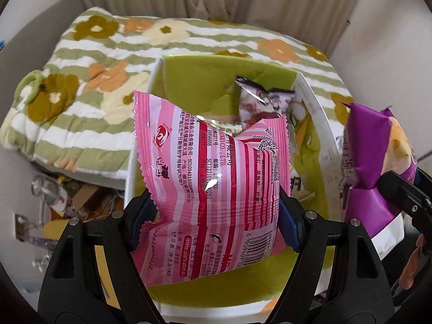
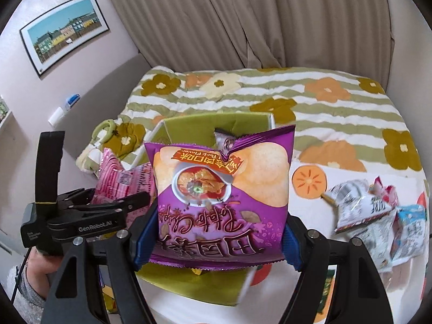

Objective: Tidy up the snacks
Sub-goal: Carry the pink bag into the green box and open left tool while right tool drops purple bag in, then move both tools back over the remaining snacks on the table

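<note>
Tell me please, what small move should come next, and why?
Probably lower the left gripper and release the pink snack bag into the green-lined box: the bag hangs directly over the box opening, which still shows room. The right gripper holds the purple chips bag beside it.

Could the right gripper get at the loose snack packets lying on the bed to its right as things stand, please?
Probably not yet. The right gripper is shut on the purple chip bag over the green box. The way to the loose packets looks free, but it must drop the bag first.
</note>
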Demonstrator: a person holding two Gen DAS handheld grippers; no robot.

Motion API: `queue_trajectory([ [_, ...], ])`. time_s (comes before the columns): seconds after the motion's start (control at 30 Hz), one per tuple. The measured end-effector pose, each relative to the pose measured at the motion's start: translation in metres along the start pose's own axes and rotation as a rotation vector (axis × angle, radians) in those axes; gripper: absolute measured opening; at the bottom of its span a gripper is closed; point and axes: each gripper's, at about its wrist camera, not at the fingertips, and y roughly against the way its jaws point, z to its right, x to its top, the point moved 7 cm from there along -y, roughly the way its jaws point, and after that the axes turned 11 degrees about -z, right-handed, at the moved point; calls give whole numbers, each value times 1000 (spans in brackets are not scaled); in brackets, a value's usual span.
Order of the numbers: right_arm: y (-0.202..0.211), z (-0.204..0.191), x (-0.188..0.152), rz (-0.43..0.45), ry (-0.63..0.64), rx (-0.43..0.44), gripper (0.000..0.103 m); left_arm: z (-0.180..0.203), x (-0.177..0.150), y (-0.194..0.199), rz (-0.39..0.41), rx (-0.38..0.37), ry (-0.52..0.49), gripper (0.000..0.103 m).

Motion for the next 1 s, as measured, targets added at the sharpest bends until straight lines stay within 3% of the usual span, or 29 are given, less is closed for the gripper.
queue_trajectory([
  [0.07,-4,-2,-4,-12,-9,-20,73,4,-1,-5,-8,-1,-48,89],
  [0.17,-9,-3,-10,-34,-10,-51,73,4,0,-6,-5,19,-68,99],
  [0.47,-17,-15,-12,-50,33,-58,73,-9,-18,14,15,32,9,100],
  [0.83,-49,-38,-17,-113,57,10,74,-38,-30,26,27,58,103,100],
  [0.93,-49,-37,-17,-101,32,16,98,-40,-35,29,28,81,106,100],
  [1.0,-43,-36,-17,-54,28,15,102,-42,-39,30,33,85,115,100],
])
